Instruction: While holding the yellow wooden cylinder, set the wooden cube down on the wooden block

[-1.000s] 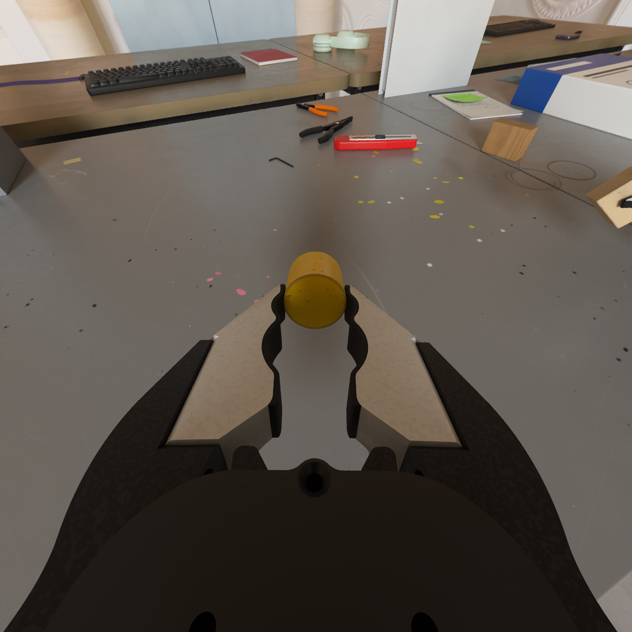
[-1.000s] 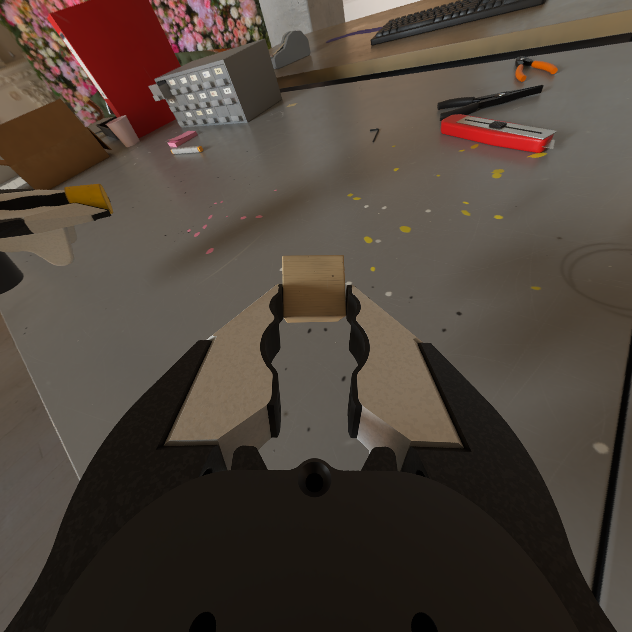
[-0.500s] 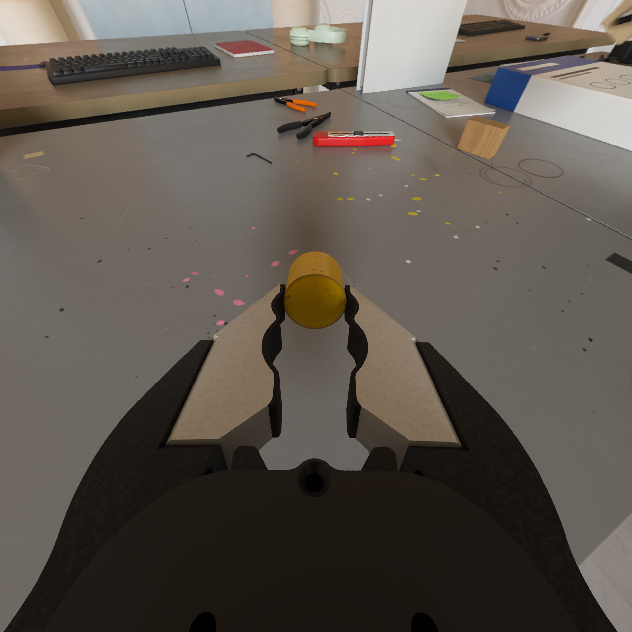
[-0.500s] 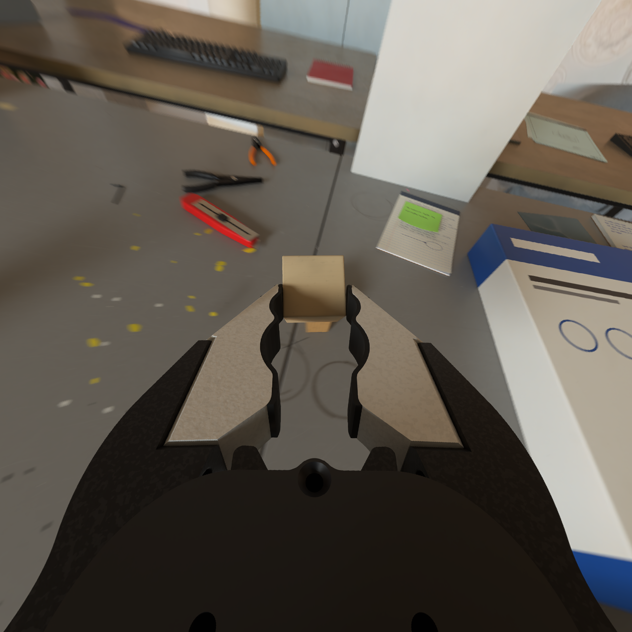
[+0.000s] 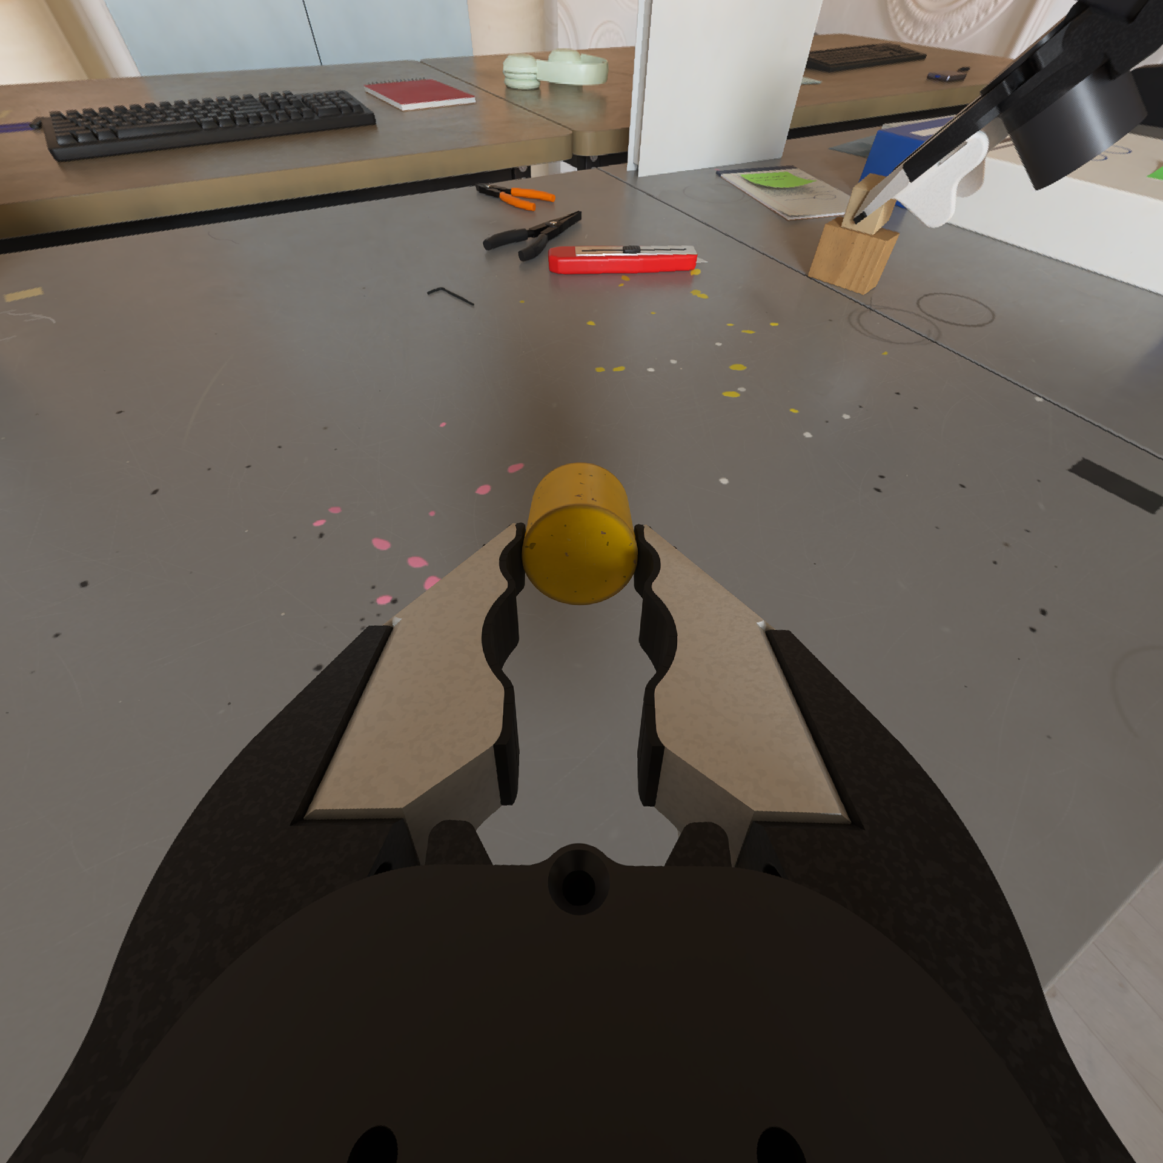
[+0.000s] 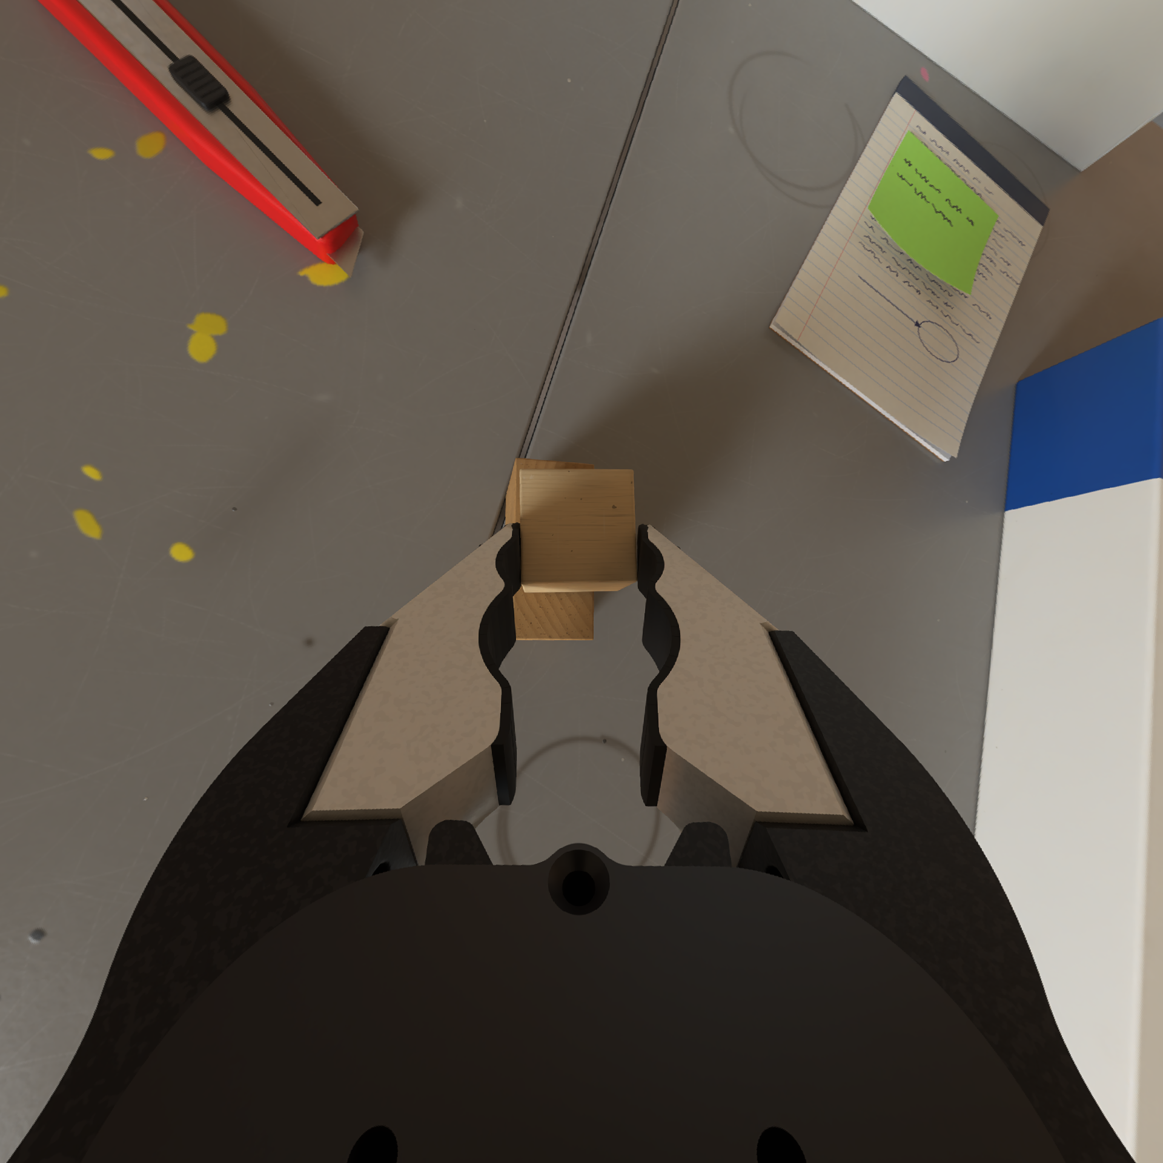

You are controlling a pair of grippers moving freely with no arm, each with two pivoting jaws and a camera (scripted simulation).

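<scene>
Grip check, left gripper point(image 5: 579, 549): fingertips pressed against both sides of the yellow wooden cylinder point(image 5: 579, 535), held lying along the fingers, one round end toward the camera, far end hidden. It hangs above the grey table point(image 5: 252, 440), well apart from the stack.

Right gripper point(image 6: 578, 547): tips clamped on the wooden cube point(image 6: 576, 530), pointing steeply down. The wooden block point(image 6: 554, 615) sits directly beneath; only a strip below the cube and a sliver past its upper left edge show, the rest covered. Contact between cube and block cannot be told from this view.

Left wrist view, far right: the cube point(image 5: 875, 204) looks to rest on the block's point(image 5: 853, 258) top, tilted, partly masked by the gripper's finger; too small to confirm contact.

Red utility knife point(image 6: 207, 119) cut off at the frame's top. Notepad point(image 6: 906, 264) with green sticky note lies to the right; blue-and-white box point(image 6: 1082, 566) cropped at the edge.
</scene>
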